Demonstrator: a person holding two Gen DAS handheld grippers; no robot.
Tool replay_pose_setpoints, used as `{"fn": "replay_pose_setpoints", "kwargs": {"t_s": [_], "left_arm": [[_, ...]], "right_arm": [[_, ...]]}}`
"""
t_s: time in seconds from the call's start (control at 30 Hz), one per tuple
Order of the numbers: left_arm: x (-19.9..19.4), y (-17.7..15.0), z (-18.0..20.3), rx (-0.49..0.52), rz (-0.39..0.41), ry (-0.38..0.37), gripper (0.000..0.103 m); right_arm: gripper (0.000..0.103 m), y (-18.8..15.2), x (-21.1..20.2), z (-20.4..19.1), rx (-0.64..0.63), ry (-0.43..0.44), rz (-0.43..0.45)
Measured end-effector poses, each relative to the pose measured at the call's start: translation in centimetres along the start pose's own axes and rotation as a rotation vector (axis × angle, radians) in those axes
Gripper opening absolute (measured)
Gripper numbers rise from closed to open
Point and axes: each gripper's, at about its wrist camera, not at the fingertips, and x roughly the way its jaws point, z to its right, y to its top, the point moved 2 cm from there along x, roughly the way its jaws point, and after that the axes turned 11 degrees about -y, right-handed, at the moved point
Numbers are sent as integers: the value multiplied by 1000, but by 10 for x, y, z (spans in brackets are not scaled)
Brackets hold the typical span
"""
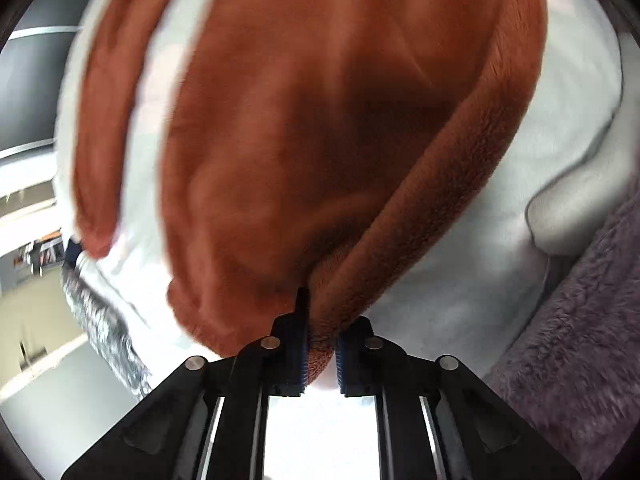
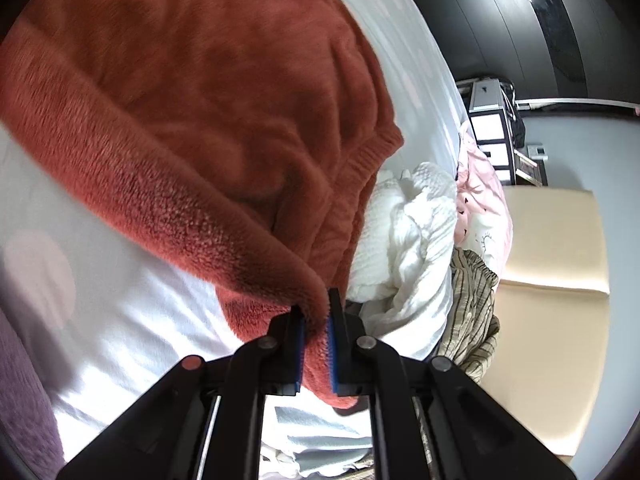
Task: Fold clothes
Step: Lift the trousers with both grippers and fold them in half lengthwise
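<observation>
A rust-orange fleece garment (image 1: 312, 120) fills most of the left wrist view and hangs over a white sheet (image 1: 540, 92). My left gripper (image 1: 320, 340) is shut on a fold of its edge, with the fabric pinched between the blue pads. In the right wrist view the same orange fleece (image 2: 192, 112) stretches up to the left over the white bed sheet (image 2: 120, 320). My right gripper (image 2: 316, 332) is shut on another part of its edge, and a bit of fleece hangs below the pads.
A purple fuzzy blanket (image 1: 568, 352) lies at the lower right of the left view. In the right view a heap of white (image 2: 404, 240), pink (image 2: 484, 200) and striped (image 2: 472, 320) clothes sits at the bed's edge, beside a cream cushion (image 2: 548, 280). Dark wall panels and white drawers (image 2: 492, 120) stand behind.
</observation>
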Motion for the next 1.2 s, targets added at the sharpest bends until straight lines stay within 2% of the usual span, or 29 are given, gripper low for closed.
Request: {"fn": "replay_pose_setpoints", "kwargs": {"t_s": [0.17, 0.27, 0.5, 0.63, 0.77, 0.9, 1.0, 1.2], "left_arm": [[-61, -31, -23, -193, 163, 87, 9], [-91, -51, -20, -245, 208, 115, 8], [-85, -69, 13, -235, 152, 163, 7], [-87, -74, 6, -276, 152, 179, 7], [-100, -73, -8, -367, 168, 189, 7], [-113, -65, -38, -453, 182, 206, 7], [-121, -56, -63, -515, 188, 212, 7], [-128, -33, -132, -645, 179, 177, 7]], "right_arm": [[7, -27, -17, -15, -36, 3, 35], [6, -49, -33, -24, -52, 18, 49], [5, -91, -48, -58, -81, 66, 38], [5, -96, -55, -61, -43, 50, 64], [5, -91, -56, -39, 62, 40, 66], [5, -76, -57, -7, 165, 23, 86], [5, -58, -55, 21, 231, 6, 93], [5, -8, -44, 71, 323, -5, 88]]}}
